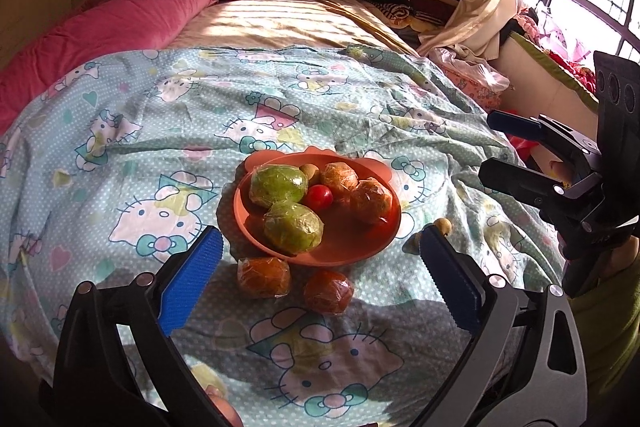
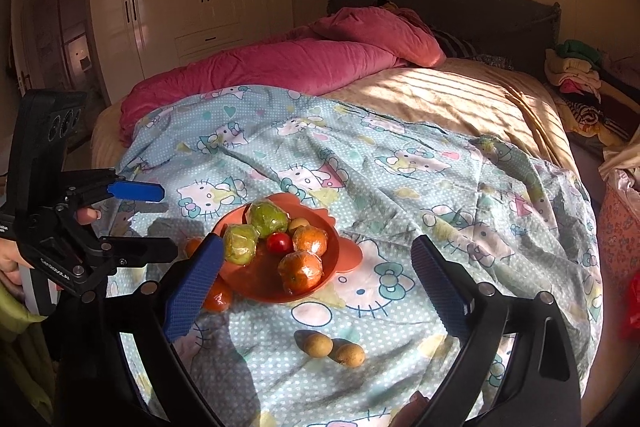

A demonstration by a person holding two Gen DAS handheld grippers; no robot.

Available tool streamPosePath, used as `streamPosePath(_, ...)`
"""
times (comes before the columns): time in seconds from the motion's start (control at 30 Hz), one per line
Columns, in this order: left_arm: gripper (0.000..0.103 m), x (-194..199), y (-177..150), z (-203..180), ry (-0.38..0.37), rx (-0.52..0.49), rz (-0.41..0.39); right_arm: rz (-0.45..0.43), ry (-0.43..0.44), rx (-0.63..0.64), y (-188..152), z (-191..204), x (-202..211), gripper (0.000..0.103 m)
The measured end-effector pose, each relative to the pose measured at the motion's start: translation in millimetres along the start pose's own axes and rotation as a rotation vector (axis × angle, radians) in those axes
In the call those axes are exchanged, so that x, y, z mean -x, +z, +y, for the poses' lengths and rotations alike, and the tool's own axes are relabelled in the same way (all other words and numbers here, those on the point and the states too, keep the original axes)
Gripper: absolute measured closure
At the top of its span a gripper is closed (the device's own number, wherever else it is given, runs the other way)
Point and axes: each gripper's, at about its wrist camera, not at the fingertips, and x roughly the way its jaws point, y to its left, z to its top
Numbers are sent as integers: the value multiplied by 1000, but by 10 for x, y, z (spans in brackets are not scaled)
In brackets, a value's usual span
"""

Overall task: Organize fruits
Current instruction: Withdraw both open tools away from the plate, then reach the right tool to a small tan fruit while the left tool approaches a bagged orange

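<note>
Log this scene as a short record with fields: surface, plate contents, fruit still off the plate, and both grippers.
surface: bed with cartoon-cat sheet
plate: orange plate on the sheet
on plate: two wrapped green fruits, two wrapped oranges, one small red fruit, one small brown fruit
off plate, near side: two wrapped oranges on the sheet
off plate, other side: two small brown fruits on the sheet
left gripper: open, holds nothing
right gripper: open, holds nothing
</note>
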Motion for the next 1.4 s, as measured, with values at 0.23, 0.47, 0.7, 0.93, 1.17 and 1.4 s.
streamPosePath(0.23,10,4,-17,-19,-4,0,2,0,-19,12,-13,45,25,8)
streamPosePath(0.47,10,6,-81,-38,-9,2,4,9,-53,7,-99,49,59,8)
streamPosePath(0.7,10,-65,-222,-108,-29,-9,31,20,-65,-14,-231,37,83,8)
streamPosePath(0.93,10,-129,-337,-97,-38,-10,62,33,-92,-35,-360,24,109,8)
streamPosePath(1.17,10,-132,-388,-120,-53,-23,69,66,-120,-48,-512,20,64,8)
streamPosePath(1.4,10,-174,-446,-131,-57,-28,85,75,-130,-68,-606,-2,80,8)
